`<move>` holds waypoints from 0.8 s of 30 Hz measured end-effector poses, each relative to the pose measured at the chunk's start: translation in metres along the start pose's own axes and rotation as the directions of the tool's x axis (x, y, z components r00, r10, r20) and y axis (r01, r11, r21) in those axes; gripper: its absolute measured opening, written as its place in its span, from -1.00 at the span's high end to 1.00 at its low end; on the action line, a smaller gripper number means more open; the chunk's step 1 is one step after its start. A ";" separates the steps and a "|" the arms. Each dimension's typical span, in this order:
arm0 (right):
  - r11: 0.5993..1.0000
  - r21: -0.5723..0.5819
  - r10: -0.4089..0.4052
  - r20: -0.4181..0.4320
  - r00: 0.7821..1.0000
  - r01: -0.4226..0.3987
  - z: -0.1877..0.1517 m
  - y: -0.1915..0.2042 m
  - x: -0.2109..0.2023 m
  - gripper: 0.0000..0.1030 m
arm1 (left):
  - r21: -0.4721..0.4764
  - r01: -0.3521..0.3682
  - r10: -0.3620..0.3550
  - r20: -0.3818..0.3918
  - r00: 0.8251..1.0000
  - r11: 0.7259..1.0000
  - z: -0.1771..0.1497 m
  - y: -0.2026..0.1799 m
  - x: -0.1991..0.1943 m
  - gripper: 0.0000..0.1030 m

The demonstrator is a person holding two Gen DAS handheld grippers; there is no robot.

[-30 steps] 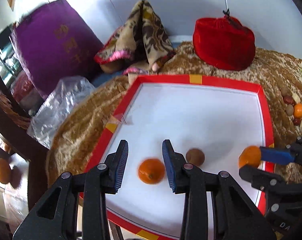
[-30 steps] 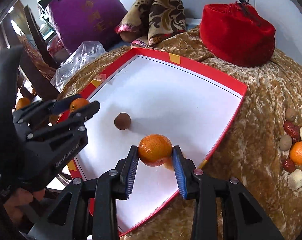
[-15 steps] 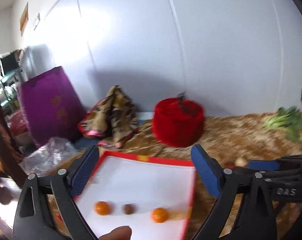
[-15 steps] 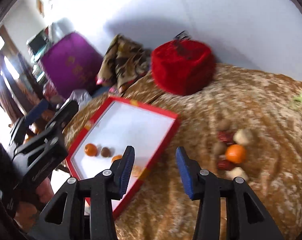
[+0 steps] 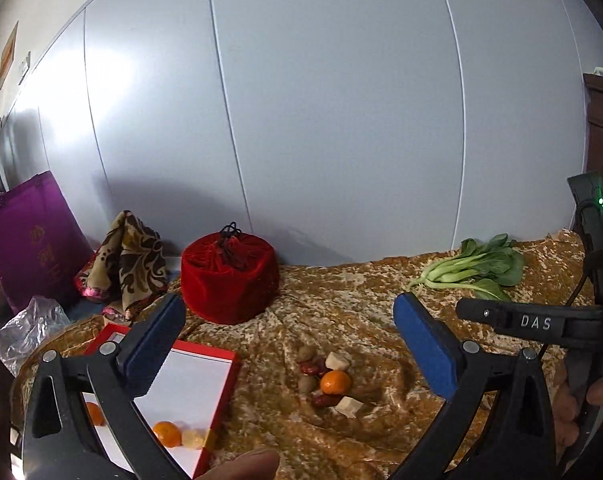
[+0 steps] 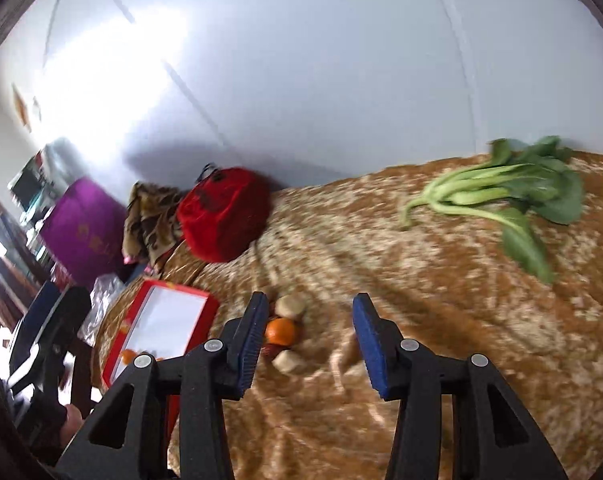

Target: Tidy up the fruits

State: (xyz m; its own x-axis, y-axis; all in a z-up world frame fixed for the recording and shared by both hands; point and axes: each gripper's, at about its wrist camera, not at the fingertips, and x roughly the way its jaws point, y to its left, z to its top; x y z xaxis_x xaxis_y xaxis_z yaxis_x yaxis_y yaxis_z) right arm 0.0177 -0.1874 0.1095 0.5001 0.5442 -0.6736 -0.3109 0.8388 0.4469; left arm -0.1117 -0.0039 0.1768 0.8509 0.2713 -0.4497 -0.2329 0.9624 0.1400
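A red-rimmed white tray (image 5: 221, 384) (image 6: 205, 304) lies at the left on the golden cloth, with two oranges (image 5: 166, 434) in its near part. A small pile with one orange (image 5: 335, 382) (image 6: 282, 331), red dates and pale pieces lies on the cloth to its right. My left gripper (image 5: 289, 340) is wide open and empty, held high and back from the table. My right gripper (image 6: 309, 332) is open and empty, just above the pile, with the orange beside its left finger (image 6: 253, 332).
A red velvet pouch (image 5: 229, 276) stands at the back by the wall. A patterned cloth (image 5: 129, 260) and a purple bag (image 5: 33, 240) are at the left. Green bok choy (image 5: 477, 270) (image 6: 513, 196) lies at the back right.
The right gripper let go of its orange in the tray and opened. Both grippers pulled up and back, the left opening wide; the right swung right over the loose pile.
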 end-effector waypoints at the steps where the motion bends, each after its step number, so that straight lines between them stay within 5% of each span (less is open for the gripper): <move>1: 1.000 0.011 -0.018 0.009 1.000 0.018 0.001 -0.007 -0.004 0.09 | 0.012 0.010 -0.010 -0.013 1.000 1.000 -0.001 -0.006 0.003 -1.00; 6: 0.995 0.055 -0.086 -0.012 0.996 0.087 0.002 -0.041 -0.008 0.08 | 0.029 0.061 -0.057 -0.128 0.990 0.998 -0.010 -0.027 0.030 -1.00; 11: 0.992 0.076 -0.100 -0.026 0.995 0.102 0.001 -0.058 -0.013 0.08 | 0.077 0.009 0.006 -0.192 0.981 0.997 -0.016 -0.039 0.044 -1.00; 24: 0.992 0.096 -0.085 0.018 0.996 0.083 0.008 -0.058 -0.023 0.08 | 0.127 0.023 -0.013 -0.083 0.996 0.992 -0.013 -0.048 0.011 -1.00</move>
State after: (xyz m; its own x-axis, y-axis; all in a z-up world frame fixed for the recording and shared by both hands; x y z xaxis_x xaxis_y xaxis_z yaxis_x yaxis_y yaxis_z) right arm 0.0307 -0.2485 0.1043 0.5389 0.4704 -0.6988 -0.1892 0.8760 0.4437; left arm -0.0974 -0.0466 0.1533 0.8120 0.2592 -0.5230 -0.1514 0.9589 0.2400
